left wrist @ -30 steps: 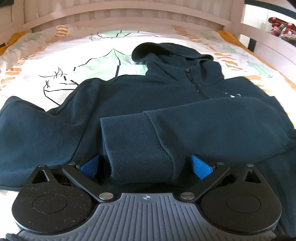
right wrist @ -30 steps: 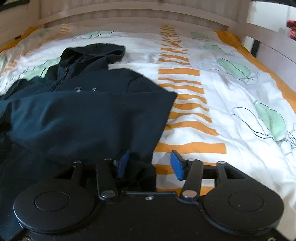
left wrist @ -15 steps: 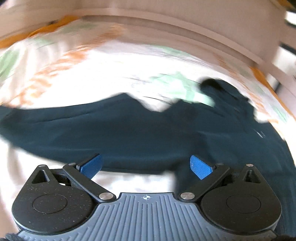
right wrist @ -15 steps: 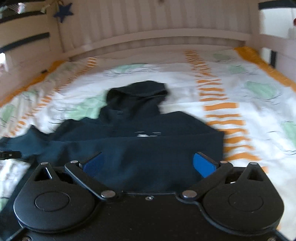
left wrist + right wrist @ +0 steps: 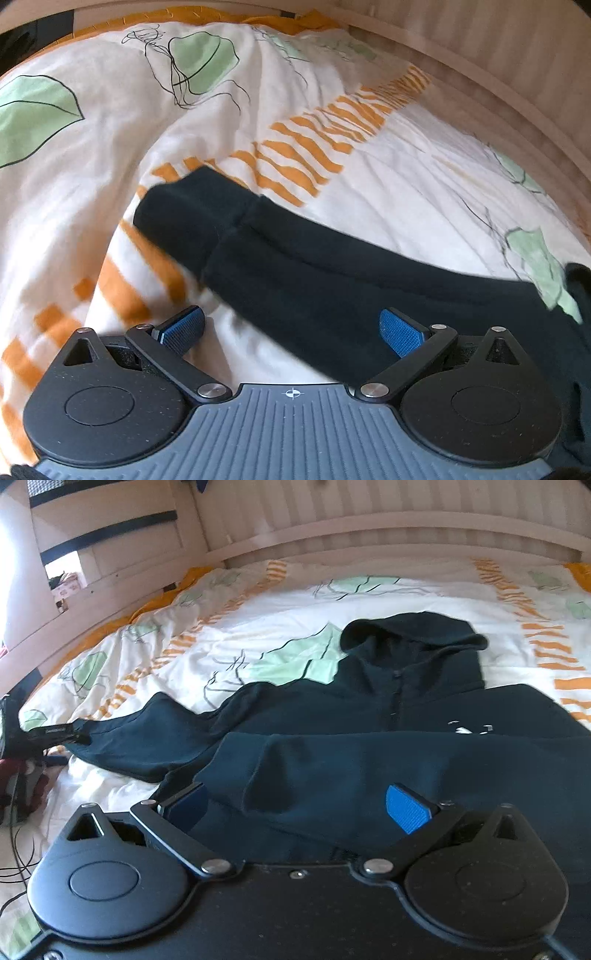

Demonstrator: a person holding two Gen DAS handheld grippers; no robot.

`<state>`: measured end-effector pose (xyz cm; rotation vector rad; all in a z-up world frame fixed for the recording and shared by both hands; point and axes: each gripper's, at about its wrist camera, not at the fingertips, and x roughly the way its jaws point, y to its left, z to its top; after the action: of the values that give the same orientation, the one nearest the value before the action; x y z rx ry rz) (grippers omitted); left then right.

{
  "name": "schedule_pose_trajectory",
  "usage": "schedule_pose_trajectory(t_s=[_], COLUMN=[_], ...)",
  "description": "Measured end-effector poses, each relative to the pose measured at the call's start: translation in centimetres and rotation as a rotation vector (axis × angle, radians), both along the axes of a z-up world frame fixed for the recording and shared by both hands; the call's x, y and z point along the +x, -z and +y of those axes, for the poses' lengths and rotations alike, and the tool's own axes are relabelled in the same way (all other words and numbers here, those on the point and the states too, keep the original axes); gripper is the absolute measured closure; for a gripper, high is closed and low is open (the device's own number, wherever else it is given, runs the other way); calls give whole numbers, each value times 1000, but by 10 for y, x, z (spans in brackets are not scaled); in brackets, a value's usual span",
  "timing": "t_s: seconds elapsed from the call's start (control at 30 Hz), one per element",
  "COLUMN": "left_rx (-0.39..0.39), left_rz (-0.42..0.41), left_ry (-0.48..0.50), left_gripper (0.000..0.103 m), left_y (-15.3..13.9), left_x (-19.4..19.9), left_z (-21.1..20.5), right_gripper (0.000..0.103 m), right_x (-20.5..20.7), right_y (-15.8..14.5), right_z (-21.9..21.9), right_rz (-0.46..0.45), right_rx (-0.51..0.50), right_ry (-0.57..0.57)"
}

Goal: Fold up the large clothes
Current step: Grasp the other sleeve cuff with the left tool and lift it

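A dark navy hoodie lies face up on the bed with its hood toward the headboard. One sleeve is folded across the chest. The other sleeve stretches out sideways and ends in a cuff. My left gripper hovers open over this outstretched sleeve, the cloth running under its right pad, nothing pinched. My right gripper stands wide open just above the folded sleeve and the hoodie's lower body, holding nothing.
The bed cover is white with orange stripes and green leaves. A pale wooden headboard and side rail border it. Dark gear and cables sit at the left edge in the right wrist view.
My right gripper opened off the hoodie's edge and swung left to face its middle. My left gripper left the folded cuff and swept left, rolling, to the outstretched sleeve.
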<state>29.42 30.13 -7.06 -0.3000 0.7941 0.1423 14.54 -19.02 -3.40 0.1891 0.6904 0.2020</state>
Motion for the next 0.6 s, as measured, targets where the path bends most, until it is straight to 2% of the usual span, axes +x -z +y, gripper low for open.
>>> schedule_pose_trajectory(t_s=[0.17,0.27,0.3,0.33,0.37,0.4,0.47,0.5,0.6], left_rx=[73,63,54,56,72,79,-13,-32,8], left_rz=[-26,-63,-72,-78,-80,-83,-105,-114,-160], left_ry=[3,-30,-44,-63,-84,-104,-108,-109,-84], left_gripper=[1,2,10,32,49,81,86,86,87], left_y=[10,9,8,6,3,2,-3,-7,-33], left_x=[23,20,19,17,17,18,13,11,2], left_z=[2,4,6,7,9,11,21,22,12], right_gripper=[0,0,0,0,0,0,0,0,0], right_x=[7,8,8,8,8,8,8,7,7], right_y=[8,11,12,13,14,15,15,15,12], right_z=[7,8,8,7,6,5,3,3,0], right_rz=[29,45,48,52,55,59,63,62,51], right_rx=[-2,-3,-4,-6,-8,-9,-8,-8,-7], right_ry=[-10,-8,-7,-7,-5,-3,2,4,12])
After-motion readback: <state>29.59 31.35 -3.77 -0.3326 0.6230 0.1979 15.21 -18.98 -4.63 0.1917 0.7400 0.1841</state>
